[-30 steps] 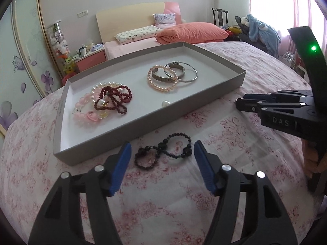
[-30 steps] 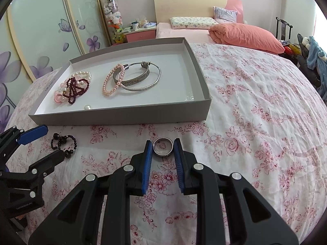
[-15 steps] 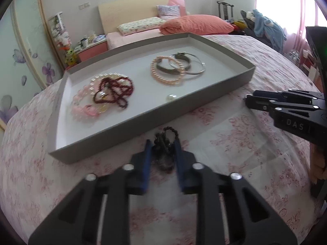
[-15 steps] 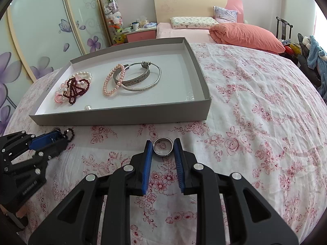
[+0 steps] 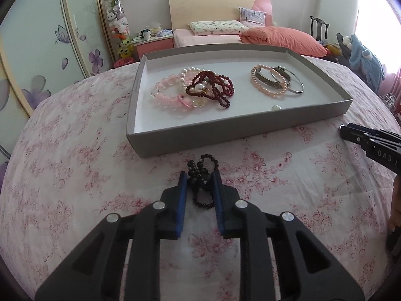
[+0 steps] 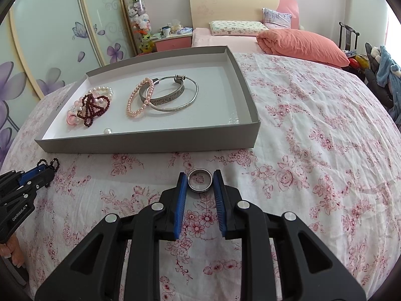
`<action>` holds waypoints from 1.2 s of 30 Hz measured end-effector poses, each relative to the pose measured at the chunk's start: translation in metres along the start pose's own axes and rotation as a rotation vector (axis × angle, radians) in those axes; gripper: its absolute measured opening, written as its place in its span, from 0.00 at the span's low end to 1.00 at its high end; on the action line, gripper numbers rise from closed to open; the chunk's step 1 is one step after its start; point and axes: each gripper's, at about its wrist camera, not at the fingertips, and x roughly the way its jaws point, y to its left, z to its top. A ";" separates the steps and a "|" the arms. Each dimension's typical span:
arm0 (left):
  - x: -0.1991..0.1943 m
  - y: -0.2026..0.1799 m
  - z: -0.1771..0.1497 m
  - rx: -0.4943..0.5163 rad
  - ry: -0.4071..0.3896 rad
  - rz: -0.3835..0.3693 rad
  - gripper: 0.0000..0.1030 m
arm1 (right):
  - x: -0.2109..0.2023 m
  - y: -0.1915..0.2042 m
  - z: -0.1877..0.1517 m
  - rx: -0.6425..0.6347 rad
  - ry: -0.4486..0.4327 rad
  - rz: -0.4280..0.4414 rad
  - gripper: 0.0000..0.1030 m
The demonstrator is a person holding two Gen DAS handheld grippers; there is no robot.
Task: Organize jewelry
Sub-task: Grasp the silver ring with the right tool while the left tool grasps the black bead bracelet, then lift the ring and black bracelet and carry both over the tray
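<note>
1. The left gripper (image 5: 199, 184) is seen low over the floral bedspread (image 5: 75, 150); its blue-padded jaws are clamped on a black bead bracelet (image 5: 201, 175), with one loop poking out past the tips toward the tray.
2. From the right wrist view, the left gripper (image 6: 37, 175) is seen at the left edge, black beads (image 6: 47, 163) showing at its tip; "GenRobot.AI" is read on its body.
3. The right gripper (image 6: 200, 183) is held just in front of the tray; its jaws are closed on a silver ring (image 6: 200, 180), which sits between the blue pads at the tips, against the bedspread.
4. In the left wrist view, the right gripper (image 5: 371, 140) is seen at the right edge, with "DAS" printed in white on its side; the rest of the lettering is cut off.
5. A grey tray (image 5: 225, 135) with a white inside is placed on the bed, just beyond both grippers.
6. Inside the tray: a pile of pink and white bead bracelets (image 5: 170, 92) under a dark red bead strand (image 5: 213, 85) at the left; a peach pearl bracelet (image 5: 265, 82) overlapping silver bangles (image 5: 288, 82) further right; a loose pearl (image 5: 276, 107) near the front wall.
7. Faint small print is seen on the tray's left rim (image 6: 60, 105); it is too small to be read.
8. A fingertip (image 6: 15, 255) is visible under the left gripper's handle.
</note>
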 end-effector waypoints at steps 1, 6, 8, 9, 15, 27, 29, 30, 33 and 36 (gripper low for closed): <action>0.000 0.000 0.000 0.000 0.000 0.001 0.20 | 0.000 0.000 0.000 -0.001 0.000 -0.001 0.22; -0.001 0.001 0.000 -0.006 0.001 -0.004 0.20 | 0.000 0.001 0.000 -0.002 0.000 -0.001 0.22; -0.001 0.000 0.000 -0.006 0.001 -0.004 0.20 | 0.001 0.001 0.000 -0.003 0.000 -0.002 0.22; -0.001 0.000 0.000 -0.006 0.001 -0.004 0.20 | 0.001 0.001 0.000 -0.003 0.001 -0.002 0.22; -0.001 0.001 0.000 -0.007 0.001 -0.005 0.20 | 0.001 0.001 0.000 -0.003 0.001 -0.002 0.22; 0.000 -0.001 0.001 -0.007 0.001 -0.004 0.20 | 0.001 0.001 0.000 -0.003 0.001 -0.002 0.23; 0.000 -0.001 0.001 -0.007 0.001 -0.004 0.20 | 0.001 0.001 0.000 -0.003 0.001 -0.002 0.23; 0.000 0.000 0.001 -0.007 0.001 -0.005 0.20 | 0.001 0.002 0.000 -0.003 0.001 -0.002 0.23; 0.000 0.000 0.001 -0.007 0.001 -0.005 0.20 | 0.001 0.001 0.000 -0.004 0.001 -0.003 0.23; 0.000 0.000 0.001 -0.007 0.001 -0.005 0.20 | 0.001 0.001 0.000 -0.004 0.001 -0.003 0.22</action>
